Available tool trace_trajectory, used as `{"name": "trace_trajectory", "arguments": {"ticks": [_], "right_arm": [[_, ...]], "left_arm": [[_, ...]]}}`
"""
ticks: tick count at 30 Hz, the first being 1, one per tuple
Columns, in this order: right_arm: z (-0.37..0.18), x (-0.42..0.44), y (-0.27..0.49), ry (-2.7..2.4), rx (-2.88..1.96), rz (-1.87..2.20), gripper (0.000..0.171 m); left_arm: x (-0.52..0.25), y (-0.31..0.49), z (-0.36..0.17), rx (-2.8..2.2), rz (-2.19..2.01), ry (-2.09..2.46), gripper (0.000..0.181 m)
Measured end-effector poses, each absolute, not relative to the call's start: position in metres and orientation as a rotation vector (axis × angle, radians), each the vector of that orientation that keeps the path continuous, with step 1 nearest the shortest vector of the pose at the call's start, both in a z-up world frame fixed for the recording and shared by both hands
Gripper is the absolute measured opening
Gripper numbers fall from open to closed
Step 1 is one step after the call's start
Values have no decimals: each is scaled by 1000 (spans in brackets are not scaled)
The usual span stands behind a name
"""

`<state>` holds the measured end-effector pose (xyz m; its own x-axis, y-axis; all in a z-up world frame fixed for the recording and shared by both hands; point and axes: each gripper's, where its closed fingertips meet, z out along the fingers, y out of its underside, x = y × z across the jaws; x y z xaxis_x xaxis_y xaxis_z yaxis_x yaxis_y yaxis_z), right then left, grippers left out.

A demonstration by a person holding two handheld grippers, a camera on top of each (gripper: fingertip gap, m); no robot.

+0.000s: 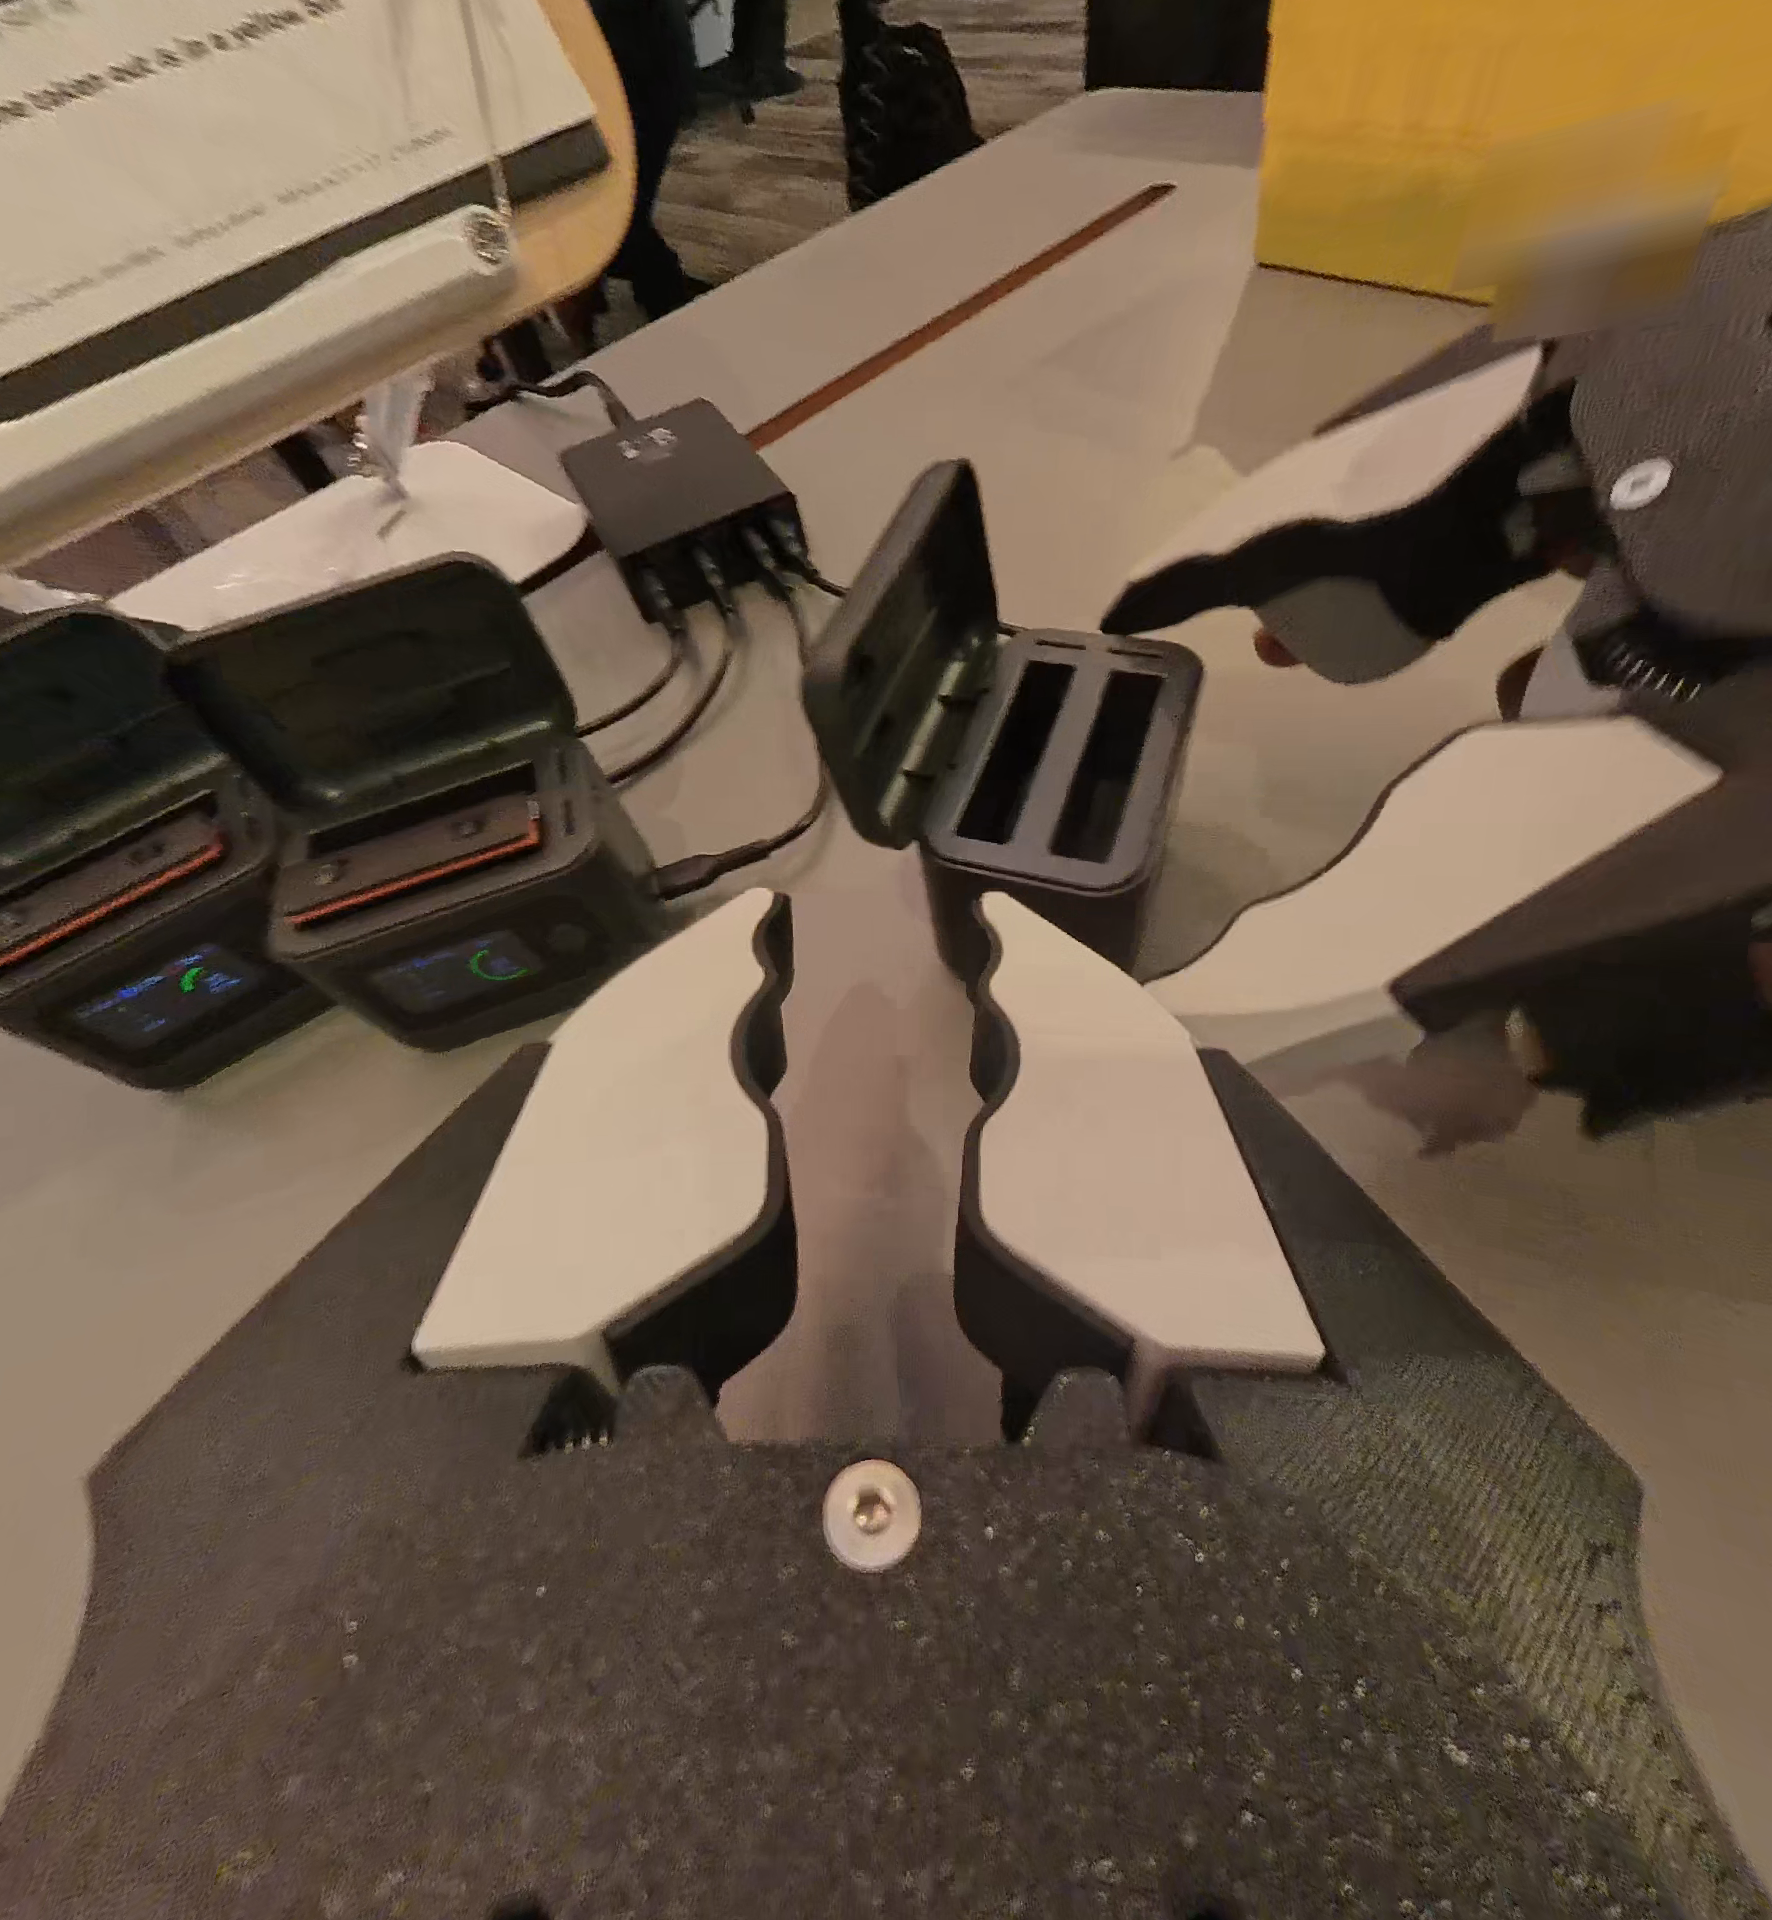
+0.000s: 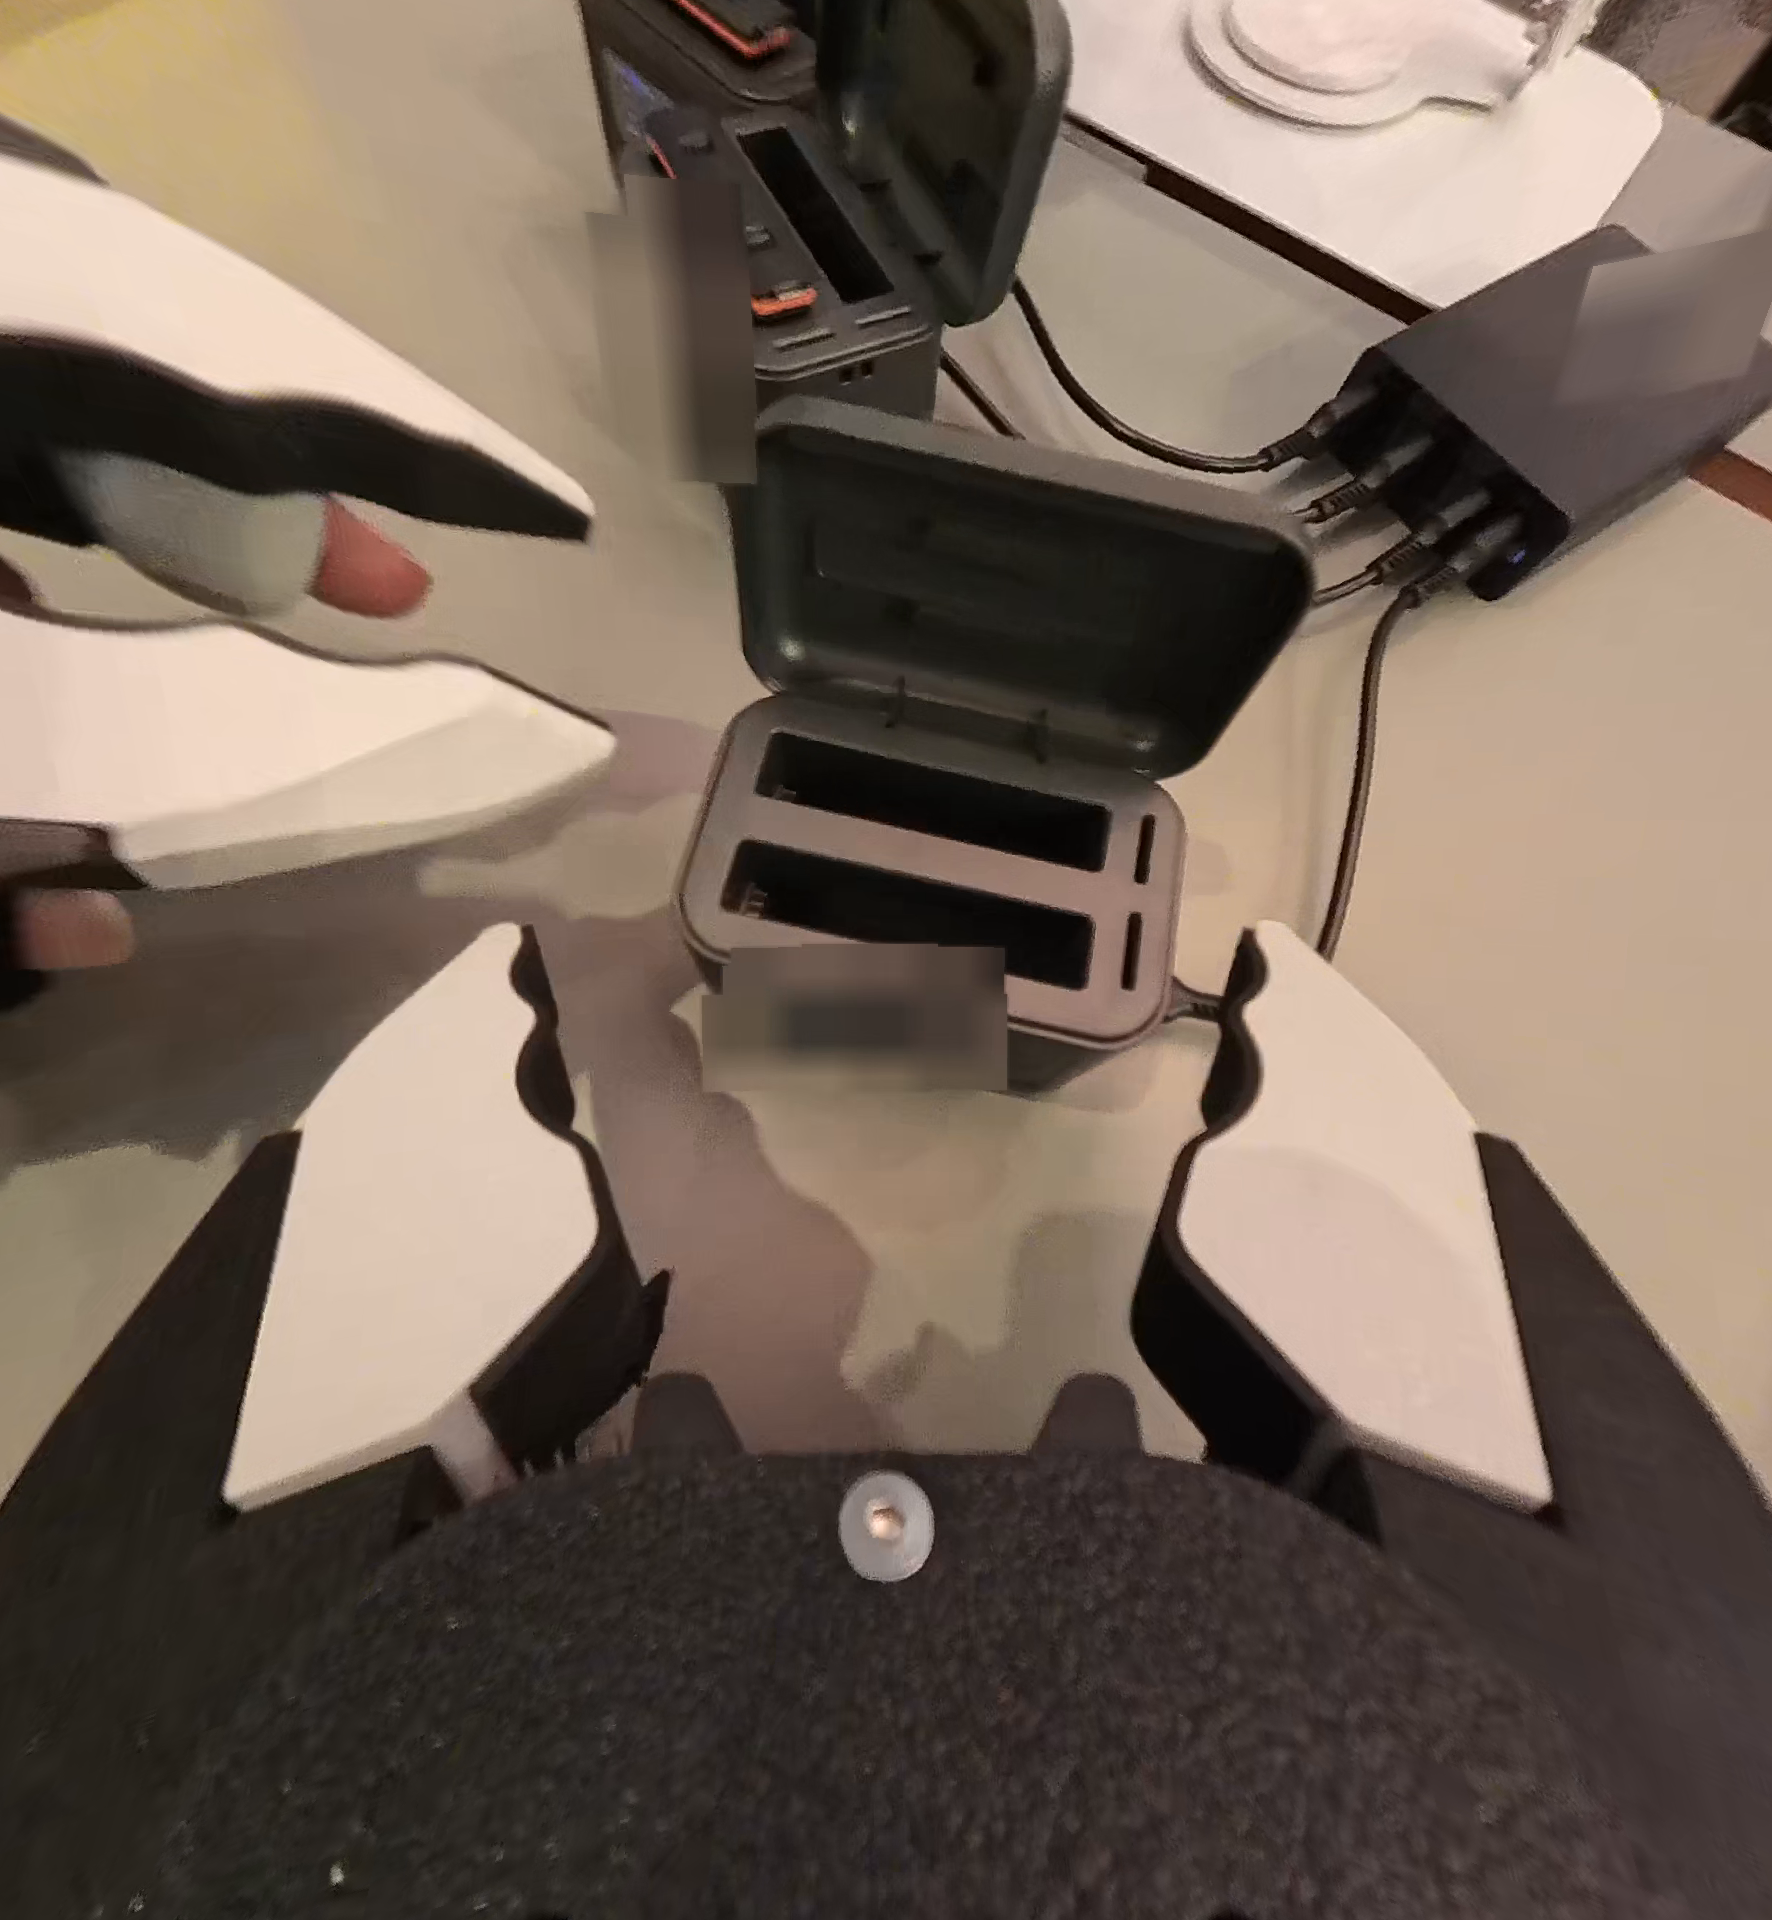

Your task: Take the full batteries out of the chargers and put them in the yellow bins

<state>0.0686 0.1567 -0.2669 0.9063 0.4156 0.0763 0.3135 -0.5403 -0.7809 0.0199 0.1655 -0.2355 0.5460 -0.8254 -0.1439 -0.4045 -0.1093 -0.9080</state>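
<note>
A dark charger (image 1: 1058, 769) stands with its lid up and both slots empty; it is also in the right wrist view (image 2: 923, 873). Two more chargers (image 1: 456, 873) (image 1: 103, 935) stand to its left with lids open, orange-edged batteries inside and screens lit. A yellow bin (image 1: 1484, 135) stands at the far right. My left gripper (image 1: 877, 920) is open and empty, low in front of the empty charger. My right gripper (image 2: 882, 935) is wide open and empty, just before that charger; it also shows in the left wrist view (image 1: 1136, 800).
A black power hub (image 1: 684, 499) with several cables feeding the chargers sits behind them, also in the right wrist view (image 2: 1547, 436). A white sign board (image 1: 186, 208) hangs over the far left. A gloved hand (image 2: 362, 571) holds the left gripper (image 2: 601, 629). The black power hub (image 1: 684, 499) is closer to my right gripper, around 20 cm from its tips; the left tips are 25 cm off.
</note>
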Motion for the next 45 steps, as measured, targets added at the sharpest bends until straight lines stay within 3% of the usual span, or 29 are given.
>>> {"name": "trace_trajectory", "arguments": {"ticks": [3, 4, 6, 17, 32, 35, 45], "right_arm": [[-275, 69, 167, -466, -2197, 105, 116], [-276, 71, 170, -450, -2195, 84, 103], [-274, 73, 174, -426, -2179, 65, 96], [-250, 139, 206, -144, -2116, 9, 93], [-271, 149, 229, -145, -2153, -89, 97], [-257, 149, 225, -142, -2104, -68, 104], [-204, 103, 205, -387, -1870, -65, 99]], "left_arm": [[12, 174, -229, -1712, -473, 977, 32], [10, 176, -227, -1708, -467, 961, 31], [7, 180, -224, -1696, -455, 935, 31], [4, 183, -222, -1687, -441, 915, 30], [5, 183, -225, -1697, -442, 926, 30], [3, 185, -225, -1699, -439, 917, 30], [-20, 211, -233, -1774, -444, 806, 30]]}}
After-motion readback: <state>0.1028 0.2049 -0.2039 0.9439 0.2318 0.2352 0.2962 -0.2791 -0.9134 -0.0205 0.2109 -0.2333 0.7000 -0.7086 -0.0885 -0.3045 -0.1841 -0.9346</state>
